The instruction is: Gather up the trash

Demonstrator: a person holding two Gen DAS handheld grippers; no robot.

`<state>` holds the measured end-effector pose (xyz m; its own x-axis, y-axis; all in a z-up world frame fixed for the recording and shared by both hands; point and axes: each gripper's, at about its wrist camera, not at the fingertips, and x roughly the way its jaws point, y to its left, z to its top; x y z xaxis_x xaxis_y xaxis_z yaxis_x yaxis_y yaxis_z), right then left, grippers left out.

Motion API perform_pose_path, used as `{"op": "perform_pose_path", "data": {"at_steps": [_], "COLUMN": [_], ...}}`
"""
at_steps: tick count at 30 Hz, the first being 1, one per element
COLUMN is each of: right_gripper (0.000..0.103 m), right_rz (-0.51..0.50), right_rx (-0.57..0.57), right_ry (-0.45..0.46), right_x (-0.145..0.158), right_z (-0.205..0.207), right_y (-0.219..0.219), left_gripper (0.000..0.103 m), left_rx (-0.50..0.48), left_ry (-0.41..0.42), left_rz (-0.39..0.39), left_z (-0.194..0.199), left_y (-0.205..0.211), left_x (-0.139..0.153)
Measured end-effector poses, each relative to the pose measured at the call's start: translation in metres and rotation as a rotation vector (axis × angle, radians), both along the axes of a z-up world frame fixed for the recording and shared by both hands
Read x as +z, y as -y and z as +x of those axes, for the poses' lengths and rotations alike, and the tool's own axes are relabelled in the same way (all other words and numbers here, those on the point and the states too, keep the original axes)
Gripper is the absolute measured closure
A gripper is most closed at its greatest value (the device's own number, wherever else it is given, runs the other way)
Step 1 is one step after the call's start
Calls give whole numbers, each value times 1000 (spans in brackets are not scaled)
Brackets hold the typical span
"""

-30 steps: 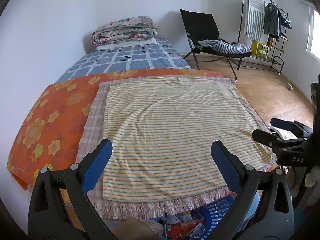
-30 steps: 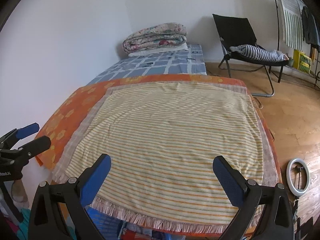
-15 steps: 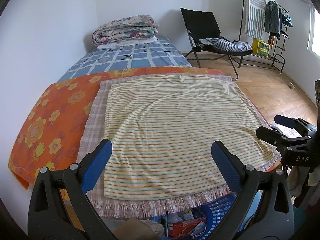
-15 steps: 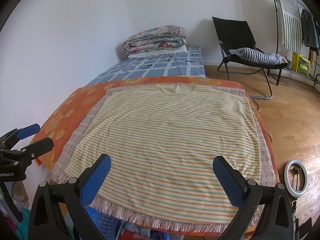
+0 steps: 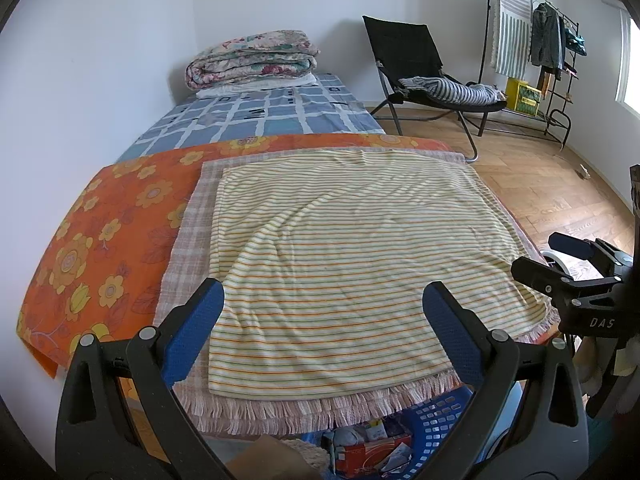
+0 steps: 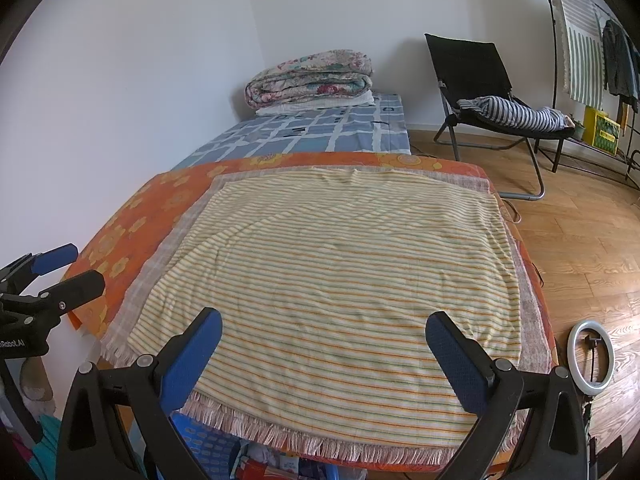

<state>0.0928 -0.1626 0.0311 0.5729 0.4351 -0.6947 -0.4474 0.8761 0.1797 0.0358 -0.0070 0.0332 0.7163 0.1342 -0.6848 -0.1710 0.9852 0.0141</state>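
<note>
My left gripper [image 5: 323, 300] is open and empty, held above the near edge of a striped yellow cloth [image 5: 352, 248] spread on a table. My right gripper [image 6: 322, 334] is open and empty over the same cloth [image 6: 332, 272]. Each gripper shows at the side of the other's view: the right one [image 5: 568, 264], the left one [image 6: 48, 272]. A blue perforated basket [image 5: 436, 428] with packets and wrappers [image 5: 368, 448] sits below the table's near edge. It also shows in the right wrist view [image 6: 204, 448]. No loose trash lies on the cloth.
An orange flowered cloth [image 5: 100, 240] and a fringed checked cloth [image 5: 192, 224] lie under the striped one. Behind are a bed with folded quilts [image 5: 252, 60], a black chair [image 5: 424, 64], a clothes rack [image 5: 532, 40] and a ring light [image 6: 592, 356] on the wooden floor.
Both grippers have drawn back and risen slightly, so the cloth looks a little farther and more of the basket shows. Both stay open.
</note>
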Motion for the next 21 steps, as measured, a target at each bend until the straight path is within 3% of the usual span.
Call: {"op": "perform_pose_path", "data": {"at_steps": [21], "right_gripper": [0], "right_rz": [-10], "right_rx": [6], "right_ry": [-6], "right_x": [-7], "right_z": [0], "right_y": [4], "left_gripper": [2], "left_rx": [23], "left_ry": [-3], "left_rz": [9], "left_z": [-7], "left_y": [-8], "left_x": [-6]}}
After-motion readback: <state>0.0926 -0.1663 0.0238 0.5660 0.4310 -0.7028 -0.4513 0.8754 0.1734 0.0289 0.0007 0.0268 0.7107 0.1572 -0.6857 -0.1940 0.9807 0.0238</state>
